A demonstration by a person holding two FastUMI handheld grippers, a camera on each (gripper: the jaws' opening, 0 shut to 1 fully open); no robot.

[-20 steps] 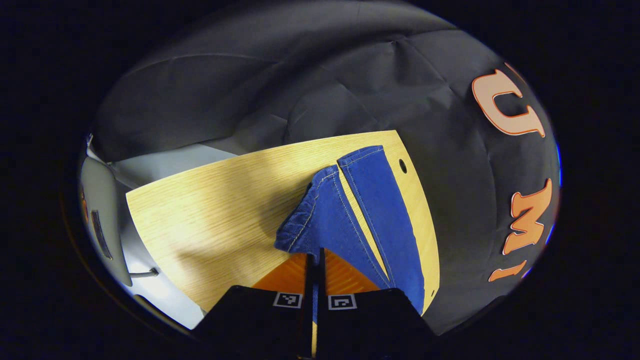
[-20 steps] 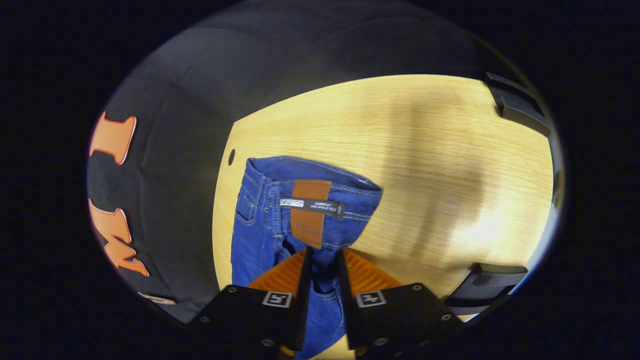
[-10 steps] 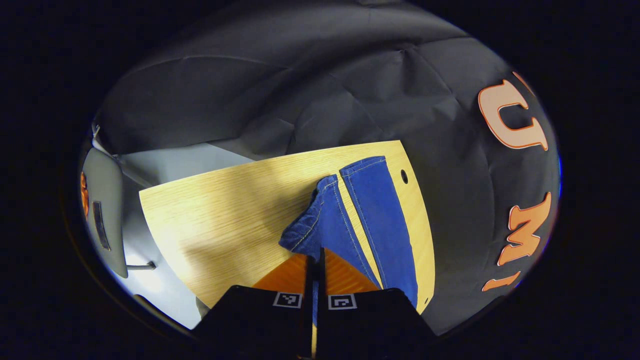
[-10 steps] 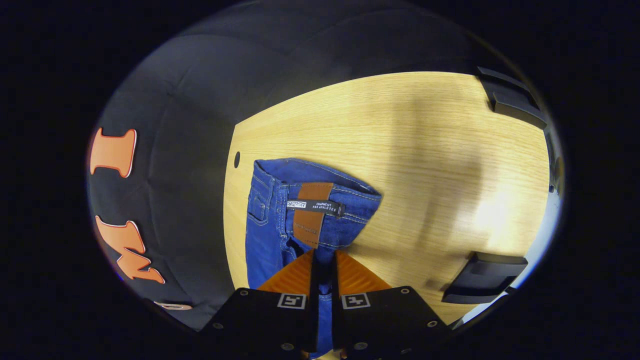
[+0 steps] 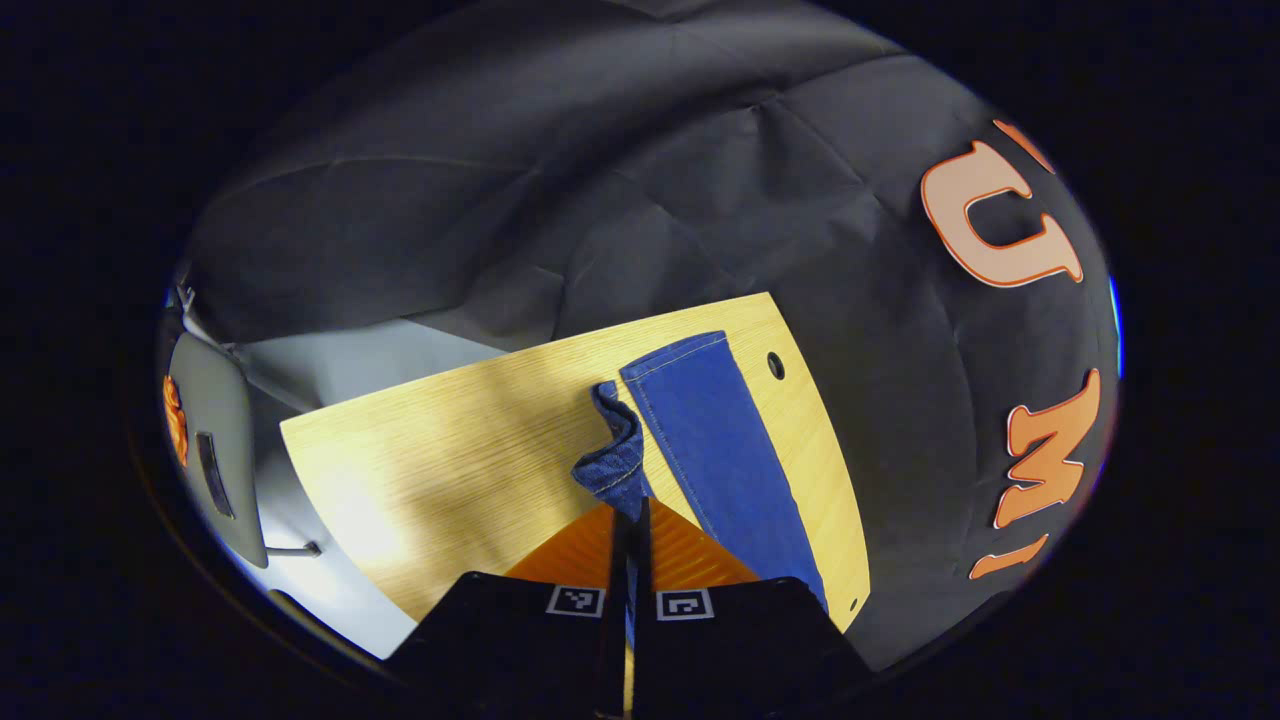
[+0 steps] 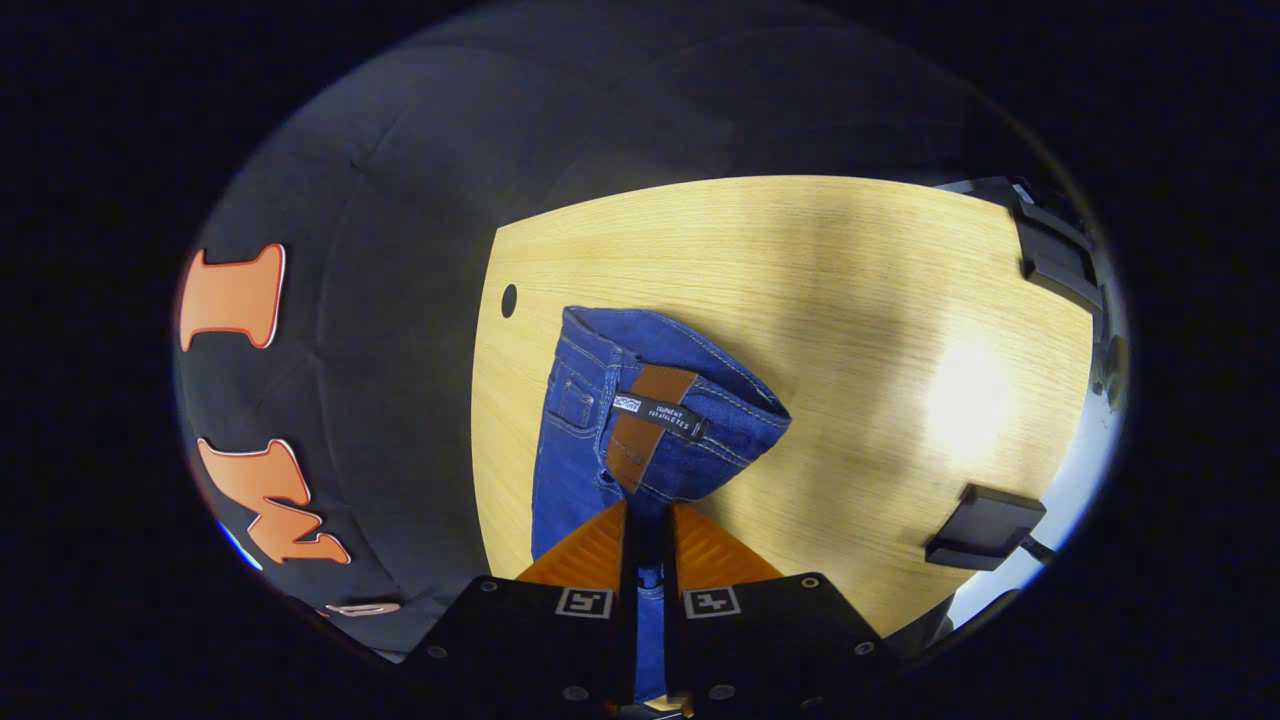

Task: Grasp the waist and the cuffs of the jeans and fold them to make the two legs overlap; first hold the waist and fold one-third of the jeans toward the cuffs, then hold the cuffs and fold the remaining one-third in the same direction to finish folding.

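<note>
Black gripper body (image 6: 650, 640), square coded markers, round screws.

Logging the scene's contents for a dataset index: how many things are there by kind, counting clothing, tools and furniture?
Clothing: 1, the jeans.
Tools: 2, the left tool shut on the cuff, and the right tool shut on the waist.
Furniture: 1, the wooden table.
Total: 4.

Jeans (image 6: 590, 440) on table (image 6: 830, 300)
</note>
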